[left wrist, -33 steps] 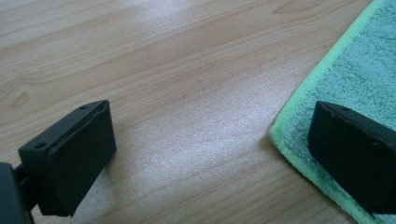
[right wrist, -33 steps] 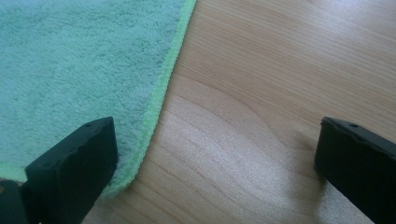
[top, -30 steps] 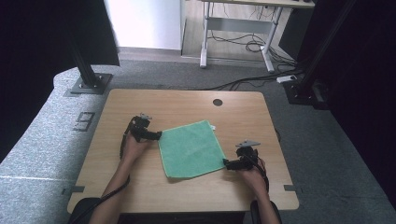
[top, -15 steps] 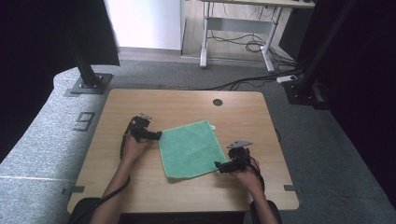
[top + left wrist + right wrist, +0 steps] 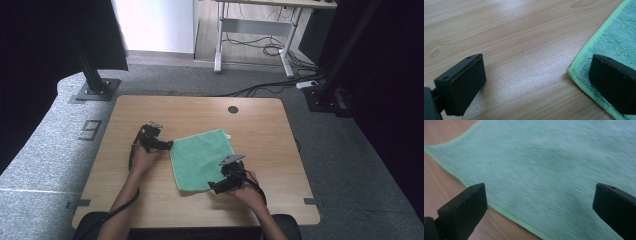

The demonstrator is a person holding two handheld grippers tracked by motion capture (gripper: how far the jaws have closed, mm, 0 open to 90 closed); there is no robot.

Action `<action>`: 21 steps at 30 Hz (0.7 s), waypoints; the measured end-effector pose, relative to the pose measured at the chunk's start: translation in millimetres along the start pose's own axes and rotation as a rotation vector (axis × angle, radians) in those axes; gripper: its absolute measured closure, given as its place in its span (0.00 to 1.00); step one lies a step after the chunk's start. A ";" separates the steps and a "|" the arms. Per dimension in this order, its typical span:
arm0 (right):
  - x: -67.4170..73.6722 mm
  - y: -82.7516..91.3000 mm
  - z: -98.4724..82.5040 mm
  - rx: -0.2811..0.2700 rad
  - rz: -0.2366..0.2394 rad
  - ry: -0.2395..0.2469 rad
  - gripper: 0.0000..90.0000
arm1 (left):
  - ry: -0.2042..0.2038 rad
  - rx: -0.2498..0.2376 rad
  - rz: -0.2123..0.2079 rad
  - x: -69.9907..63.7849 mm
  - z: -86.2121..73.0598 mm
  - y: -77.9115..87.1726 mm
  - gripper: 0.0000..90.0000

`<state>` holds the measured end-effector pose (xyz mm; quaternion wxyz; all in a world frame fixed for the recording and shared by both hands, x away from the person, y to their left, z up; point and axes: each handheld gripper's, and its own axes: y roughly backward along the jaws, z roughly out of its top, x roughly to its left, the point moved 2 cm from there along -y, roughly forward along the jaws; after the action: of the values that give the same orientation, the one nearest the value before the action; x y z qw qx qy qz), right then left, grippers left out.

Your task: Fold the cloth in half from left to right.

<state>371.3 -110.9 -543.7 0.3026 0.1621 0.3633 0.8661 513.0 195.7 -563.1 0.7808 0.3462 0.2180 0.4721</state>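
Observation:
A green cloth (image 5: 201, 157) lies flat in the middle of the wooden table (image 5: 260, 130). My left gripper (image 5: 168, 145) is at the cloth's left corner and stands open, with one jaw over the cloth's edge (image 5: 584, 50) and the other over bare wood. My right gripper (image 5: 214, 187) is low over the cloth's near edge, also open. In the right gripper view the cloth (image 5: 554, 165) spreads between the two black jaws, nothing clamped.
A round cable hole (image 5: 233, 109) sits near the table's far edge. Dark frame posts stand on the grey carpet at the far left (image 5: 92, 75) and far right (image 5: 335, 75). A desk frame with cables (image 5: 255, 35) is beyond.
My right gripper has slid left along the near edge, over the cloth. The left gripper has stayed at the cloth's left corner.

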 end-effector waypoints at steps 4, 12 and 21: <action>13.0 -6.1 6.7 0.003 0.029 0.030 0.00 | 0.000 -0.001 0.000 -0.1 -0.1 0.1 0.02; 51.7 -26.6 20.3 0.036 0.104 0.104 0.08 | -0.001 -0.009 -0.002 -0.6 -0.4 0.3 0.03; 78.0 -38.9 30.2 0.047 0.141 0.155 0.21 | -0.004 -0.009 -0.005 -0.9 -0.5 0.8 0.04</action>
<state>342.6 -23.4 -546.6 0.2078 0.1267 0.3934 0.8866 511.8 195.3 -562.8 0.7840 0.3433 0.2151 0.4703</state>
